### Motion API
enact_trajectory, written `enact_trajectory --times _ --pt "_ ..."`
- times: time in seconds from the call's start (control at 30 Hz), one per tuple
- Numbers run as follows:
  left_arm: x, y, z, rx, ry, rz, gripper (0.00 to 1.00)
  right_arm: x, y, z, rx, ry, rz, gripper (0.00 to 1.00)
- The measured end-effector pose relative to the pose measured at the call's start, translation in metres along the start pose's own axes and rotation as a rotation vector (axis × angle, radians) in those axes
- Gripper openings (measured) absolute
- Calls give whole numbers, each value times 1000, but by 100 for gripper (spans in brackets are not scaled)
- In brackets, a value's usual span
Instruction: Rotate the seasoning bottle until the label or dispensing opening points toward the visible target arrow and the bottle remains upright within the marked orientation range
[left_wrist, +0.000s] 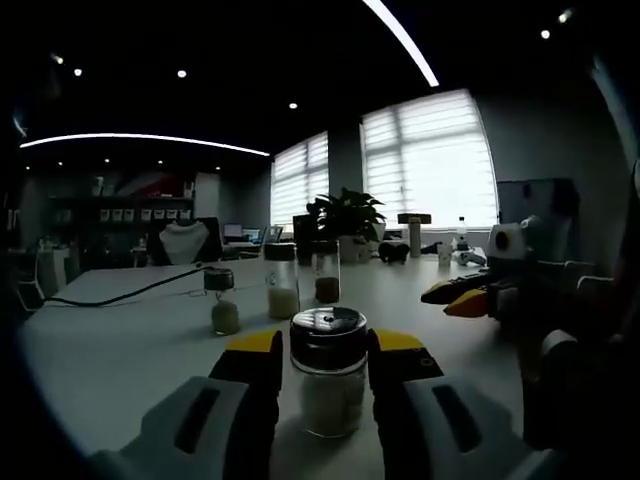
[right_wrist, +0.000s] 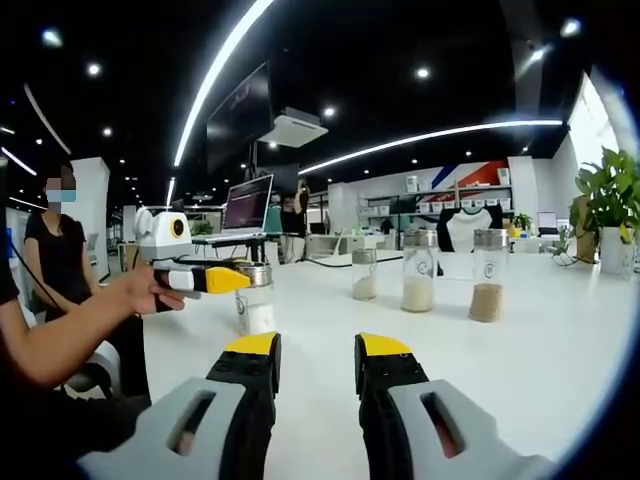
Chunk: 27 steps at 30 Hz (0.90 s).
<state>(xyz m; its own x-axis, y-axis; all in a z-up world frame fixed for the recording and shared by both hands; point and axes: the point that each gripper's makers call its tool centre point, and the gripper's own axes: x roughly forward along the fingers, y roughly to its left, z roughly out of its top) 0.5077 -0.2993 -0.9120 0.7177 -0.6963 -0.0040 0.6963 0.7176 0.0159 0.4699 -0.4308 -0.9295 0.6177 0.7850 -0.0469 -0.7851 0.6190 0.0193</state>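
Upright, the round black-capped glass seasoning bottle (left_wrist: 328, 372) sits between left claw (left_wrist: 325, 350) tips.

On the white table (left_wrist: 110, 350) in front of you stand four glass jars: one black-lidded jar of white grains (left_wrist: 328, 372) nearest, then three smaller jars (left_wrist: 282, 281) in a row, with a black cable (left_wrist: 130, 290) and a potted plant (left_wrist: 347, 222) beyond.

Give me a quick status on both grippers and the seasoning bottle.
Left gripper brackets seasoning bottle, upright; contact unclear. Right gripper open, empty. Three other jars stand beyond on table.
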Motion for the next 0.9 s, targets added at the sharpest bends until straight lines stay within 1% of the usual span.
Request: enact_trajectory --times 0.07,0.17,0.27,0.3,0.33,0.37,0.43,0.5,0.53,0.67,0.77,0.9 --pt "-2 2 0 -6 0 11 37 0 0 0 4 0 0 27" --pt "-5 1 -3 -23 21 9 36 -1 -1 -1 6 1 -1 27" --pt "-2 -2 -13 1 81 11 36 -1 0 0 10 -1 1 27" --pt "-2 -1 -19 15 115 23 36 -1 0 0 9 -1 1 27" --pt "-1 0 -22 25 127 33 36 -2 0 0 8 -1 1 27" --pt "2 -1 -20 18 117 31 36 -2 0 0 8 -1 0 27" --pt "3 -2 -20 1 114 33 33 -3 0 1 8 -2 -2 27" --pt "5 0 -20 -16 114 57 33 -3 -1 1 11 -4 -5 27" --pt "7 2 -20 -24 119 81 33 -4 -2 1 11 -4 -6 27" --pt "12 3 -20 -20 128 109 33 -4 -3 1 15 -3 -10 27" --pt "13 4 -21 -23 125 116 33 -4 -3 -1 16 0 -10 27" --pt "15 9 -21 -29 128 163 33 -3 -2 -2 14 3 -8 27"
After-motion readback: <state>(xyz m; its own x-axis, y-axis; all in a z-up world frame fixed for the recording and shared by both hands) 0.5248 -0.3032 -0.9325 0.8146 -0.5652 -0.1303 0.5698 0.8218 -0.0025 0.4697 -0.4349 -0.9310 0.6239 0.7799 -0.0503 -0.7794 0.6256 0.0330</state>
